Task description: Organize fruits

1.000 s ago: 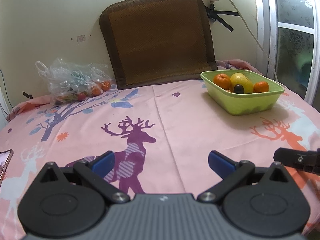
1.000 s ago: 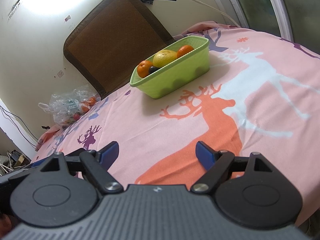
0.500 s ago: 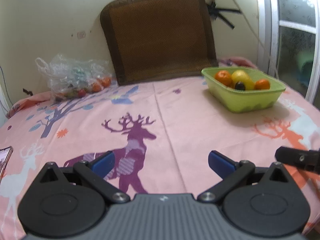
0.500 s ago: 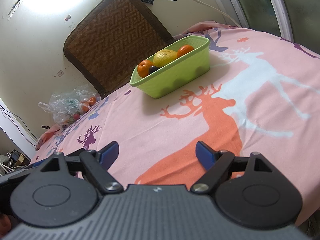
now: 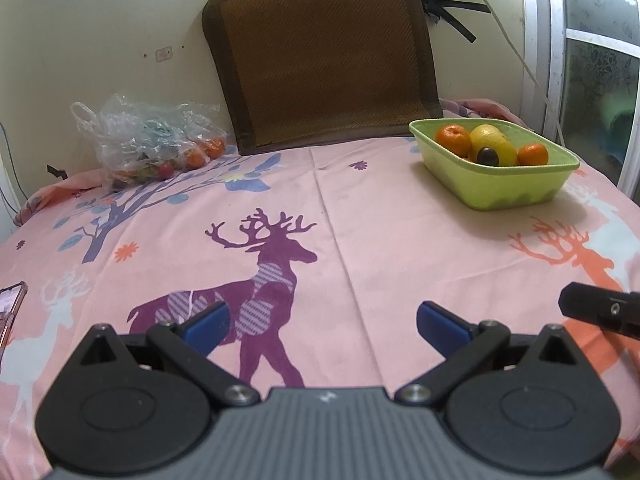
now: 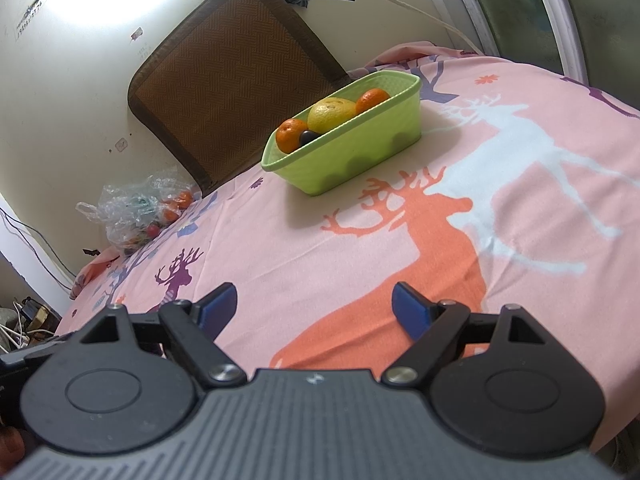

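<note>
Both claws, left claw (image 5: 322,322) and right claw (image 6: 314,306), released and empty; reach the bag (image 5: 150,144) at 10 o'clock, grip one fruit gently, carry to basket (image 5: 516,186).

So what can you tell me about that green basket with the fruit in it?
The green basket is a shallow rectangular tub, seemingly light-green plastic, with a rolled rim, a dotted texture inside and sloping walls. It sits upright on the pink deer-print cloth, in front of a brown woven mat leaning on the wall. Inside are two oranges, a larger yellow fruit and a small dark fruit. Neither claw touches it.
</note>
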`<state>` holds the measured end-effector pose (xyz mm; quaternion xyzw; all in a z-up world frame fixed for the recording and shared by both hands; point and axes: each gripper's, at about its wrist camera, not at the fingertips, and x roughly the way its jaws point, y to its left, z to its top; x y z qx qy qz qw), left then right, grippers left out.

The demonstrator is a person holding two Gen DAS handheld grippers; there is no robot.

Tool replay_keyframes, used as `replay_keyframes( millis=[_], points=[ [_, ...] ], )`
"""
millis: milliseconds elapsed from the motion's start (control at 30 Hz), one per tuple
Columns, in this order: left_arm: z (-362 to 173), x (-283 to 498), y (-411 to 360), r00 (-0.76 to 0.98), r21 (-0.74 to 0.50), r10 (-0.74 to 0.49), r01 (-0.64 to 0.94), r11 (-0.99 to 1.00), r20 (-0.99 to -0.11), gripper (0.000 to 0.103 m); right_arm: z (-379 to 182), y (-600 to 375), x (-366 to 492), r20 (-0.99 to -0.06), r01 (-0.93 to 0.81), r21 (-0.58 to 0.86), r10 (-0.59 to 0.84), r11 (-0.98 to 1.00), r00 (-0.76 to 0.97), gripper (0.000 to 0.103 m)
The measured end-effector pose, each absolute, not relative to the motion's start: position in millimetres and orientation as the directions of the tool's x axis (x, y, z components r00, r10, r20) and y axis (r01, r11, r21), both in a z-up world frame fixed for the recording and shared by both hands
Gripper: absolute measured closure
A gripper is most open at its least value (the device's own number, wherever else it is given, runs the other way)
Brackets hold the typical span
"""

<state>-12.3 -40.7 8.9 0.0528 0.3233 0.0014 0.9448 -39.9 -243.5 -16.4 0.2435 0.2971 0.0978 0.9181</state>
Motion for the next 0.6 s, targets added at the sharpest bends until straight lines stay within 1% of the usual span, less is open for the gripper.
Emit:
replay_keyframes(
  millis=[600],
  points=[
    [7.4, -11.9, -44.7, 0.787, 0.135, 0.065, 0.023, 0.991, -0.613, 0.000, -16.1, -243.5, -39.7, -0.498, -0.036, 0.505, 0.325, 0.862, 0.804, 0.016]
  ],
)
